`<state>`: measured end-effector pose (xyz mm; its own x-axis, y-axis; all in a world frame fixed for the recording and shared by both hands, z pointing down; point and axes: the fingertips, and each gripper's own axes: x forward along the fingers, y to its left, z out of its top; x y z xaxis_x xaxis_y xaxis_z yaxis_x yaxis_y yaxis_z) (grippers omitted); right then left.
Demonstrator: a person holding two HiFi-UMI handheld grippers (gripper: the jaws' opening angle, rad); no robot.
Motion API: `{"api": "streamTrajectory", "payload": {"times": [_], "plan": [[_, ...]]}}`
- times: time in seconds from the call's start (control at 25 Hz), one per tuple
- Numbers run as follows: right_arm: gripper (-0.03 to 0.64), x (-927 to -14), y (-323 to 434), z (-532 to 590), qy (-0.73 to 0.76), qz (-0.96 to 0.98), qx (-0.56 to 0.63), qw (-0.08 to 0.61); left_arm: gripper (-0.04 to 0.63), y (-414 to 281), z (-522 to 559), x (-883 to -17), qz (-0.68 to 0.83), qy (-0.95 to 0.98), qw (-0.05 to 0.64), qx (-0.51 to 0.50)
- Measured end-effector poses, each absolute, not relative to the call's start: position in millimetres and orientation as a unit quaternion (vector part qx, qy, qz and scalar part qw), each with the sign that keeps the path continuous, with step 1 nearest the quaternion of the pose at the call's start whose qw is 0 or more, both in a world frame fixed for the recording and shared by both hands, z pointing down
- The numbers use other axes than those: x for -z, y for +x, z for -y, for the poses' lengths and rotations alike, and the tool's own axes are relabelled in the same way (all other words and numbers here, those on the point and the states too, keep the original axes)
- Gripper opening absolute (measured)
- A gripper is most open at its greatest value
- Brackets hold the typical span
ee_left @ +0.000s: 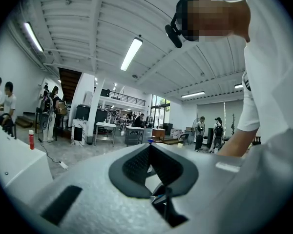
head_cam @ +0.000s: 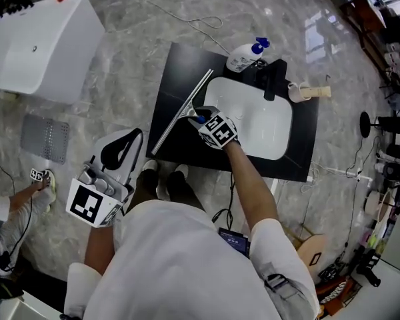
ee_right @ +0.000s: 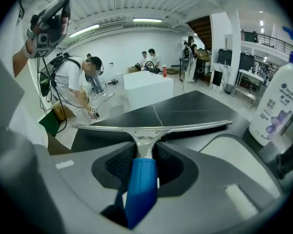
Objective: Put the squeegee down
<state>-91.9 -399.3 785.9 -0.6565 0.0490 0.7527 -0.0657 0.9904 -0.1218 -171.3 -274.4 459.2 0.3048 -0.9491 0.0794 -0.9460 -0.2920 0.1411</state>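
The squeegee (head_cam: pixel 181 109) has a long metal blade and a blue handle (ee_right: pixel 141 182). My right gripper (head_cam: pixel 199 117) is shut on that handle and tilts downward. The blade (ee_right: pixel 151 127) lies just over the black countertop (head_cam: pixel 180 72), left of the white sink (head_cam: pixel 283 132); I cannot tell whether it touches. My left gripper (head_cam: pixel 135 136) hangs low at the left, off the counter, pointing level. Its jaws meet at the tips with nothing between them (ee_left: pixel 149 147).
A white spray bottle (head_cam: pixel 245 55) with a blue trigger and a black faucet (head_cam: pixel 272 79) stand at the counter's far edge, beside a wooden-handled item (head_cam: pixel 311 92). A white tub (head_cam: pixel 40 45), a grey mat (head_cam: pixel 45 139) and cables are on the floor. A person (head_cam: pixel 13 212) crouches at the left.
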Motion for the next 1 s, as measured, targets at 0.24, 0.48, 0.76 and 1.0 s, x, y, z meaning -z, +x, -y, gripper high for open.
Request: {"api": "streamTrajectory", "payload": {"times": [0.24,0.48,0.76,1.0], "plan": [[0.138,-805.8,-92.1,400.2,0.004,0.897,-0.078,0.436,-0.005,-177.6,274.3,-458.2,0.596,0.799,0.081,0.009],[0.211,-785.6,-92.4,405.0,0.036,0.909,-0.055,0.411,-0.005,-173.3,278.7,-455.7,0.587,0.806,0.077,0.011],[0.182,-661.0,-93.8,390.7,0.079,0.962,0.008,0.262,-0.005,-165.7,283.9,-450.1,0.573,0.817,0.069,0.016],[0.084,-512.3,-71.5,365.3,0.136,0.983,0.075,0.094,-0.006,-155.9,289.0,-445.4,0.555,0.829,0.064,0.016]]}}
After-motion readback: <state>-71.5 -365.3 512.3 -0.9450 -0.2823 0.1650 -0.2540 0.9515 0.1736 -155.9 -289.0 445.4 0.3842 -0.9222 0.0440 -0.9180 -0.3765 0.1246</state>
